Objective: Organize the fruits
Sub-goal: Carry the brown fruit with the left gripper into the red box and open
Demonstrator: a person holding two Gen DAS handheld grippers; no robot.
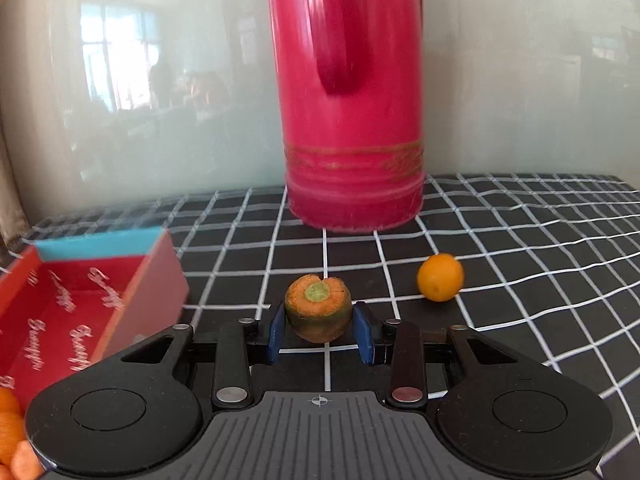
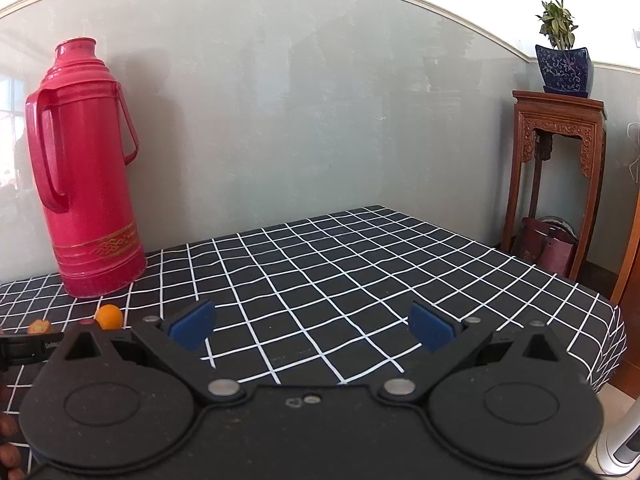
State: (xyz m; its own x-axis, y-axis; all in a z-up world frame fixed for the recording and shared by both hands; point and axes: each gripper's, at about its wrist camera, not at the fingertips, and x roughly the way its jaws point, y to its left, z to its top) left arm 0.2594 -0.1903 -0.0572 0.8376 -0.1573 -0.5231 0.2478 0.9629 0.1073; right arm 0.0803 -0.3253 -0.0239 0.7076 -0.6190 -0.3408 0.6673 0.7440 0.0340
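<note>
the left tongs point(image 1: 319, 330) are clamped on a carrot stub point(image 1: 318, 307) at lower centre, above the checked bench point(image 1: 520, 240). a small orange point(image 1: 440, 277) lies just to its right, the red box point(image 1: 80, 300) at lower left. the right tongs point(image 2: 312, 326) stand wide apart.

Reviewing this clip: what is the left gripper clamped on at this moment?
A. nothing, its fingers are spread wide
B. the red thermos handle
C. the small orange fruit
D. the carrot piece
D. In the left wrist view the left gripper has both blue pads pressed against the carrot piece, while the small orange fruit lies apart on the checked cloth.
</note>
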